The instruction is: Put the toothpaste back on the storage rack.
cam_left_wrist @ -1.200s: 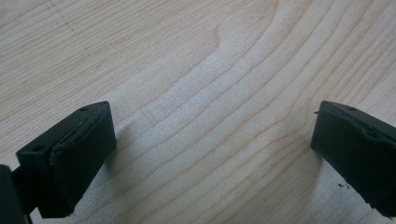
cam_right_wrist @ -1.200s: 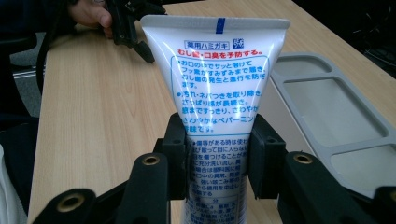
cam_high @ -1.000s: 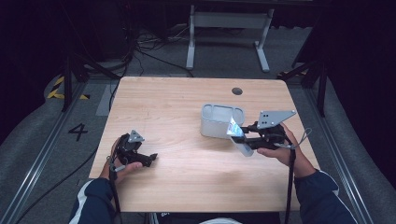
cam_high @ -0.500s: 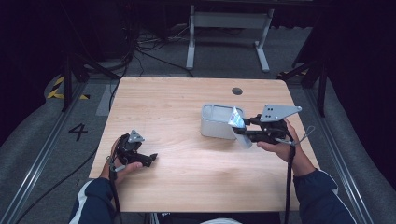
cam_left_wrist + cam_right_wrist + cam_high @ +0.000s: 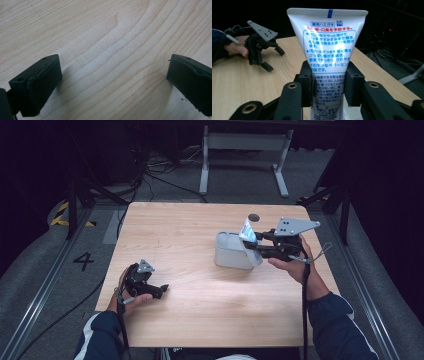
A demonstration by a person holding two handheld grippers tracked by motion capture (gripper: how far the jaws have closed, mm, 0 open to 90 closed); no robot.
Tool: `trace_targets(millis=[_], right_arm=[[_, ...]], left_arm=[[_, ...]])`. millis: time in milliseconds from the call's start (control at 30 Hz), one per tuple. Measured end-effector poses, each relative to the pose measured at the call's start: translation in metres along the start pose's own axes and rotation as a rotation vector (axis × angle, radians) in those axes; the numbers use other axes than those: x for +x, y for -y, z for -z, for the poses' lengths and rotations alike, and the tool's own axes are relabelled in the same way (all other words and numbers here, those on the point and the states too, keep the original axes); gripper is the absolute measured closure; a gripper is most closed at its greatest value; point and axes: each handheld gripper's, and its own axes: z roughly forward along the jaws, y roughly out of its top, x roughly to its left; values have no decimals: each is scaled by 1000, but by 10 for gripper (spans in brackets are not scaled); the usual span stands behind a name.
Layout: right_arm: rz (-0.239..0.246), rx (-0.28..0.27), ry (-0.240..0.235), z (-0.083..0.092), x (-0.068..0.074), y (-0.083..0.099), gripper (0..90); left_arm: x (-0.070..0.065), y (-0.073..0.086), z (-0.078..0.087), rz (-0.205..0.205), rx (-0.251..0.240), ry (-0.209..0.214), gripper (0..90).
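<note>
One toothpaste tube [image 5: 329, 57] pinched upright between the right gripper's [image 5: 329, 86] pads, crimped end up, printed back facing the camera | tube sits right over the grey container [image 5: 231, 251] on the wooden table [image 5: 190, 235] | left gripper [image 5: 161, 289] wide open, nothing in it, resting low at the near-left of the table

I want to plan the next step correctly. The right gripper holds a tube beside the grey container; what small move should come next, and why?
Probably carry the tube a little further over the grey container. The right gripper has its fingers clamped on it, crimped end up, near the container's right edge, not yet above the opening.
</note>
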Motion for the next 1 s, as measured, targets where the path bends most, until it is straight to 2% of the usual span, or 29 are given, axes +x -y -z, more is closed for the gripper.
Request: trace_targets(millis=[400, 433, 500, 1000], right_arm=[[-20, -12, 19, -17, -18, -12, 652], [-21, -14, 17, -18, -19, -13, 652], [-22, -16, 23, -20, -22, -15, 652], [-57, -22, 30, -38, -36, -16, 652]], left_arm=[[0, 0, 0, -1, 2, -3, 5], [1, 0, 0, -22, -2, -6, 5], [1, 0, 0, -21, -5, -10, 5], [1, 0, 0, -20, -3, -9, 5]])
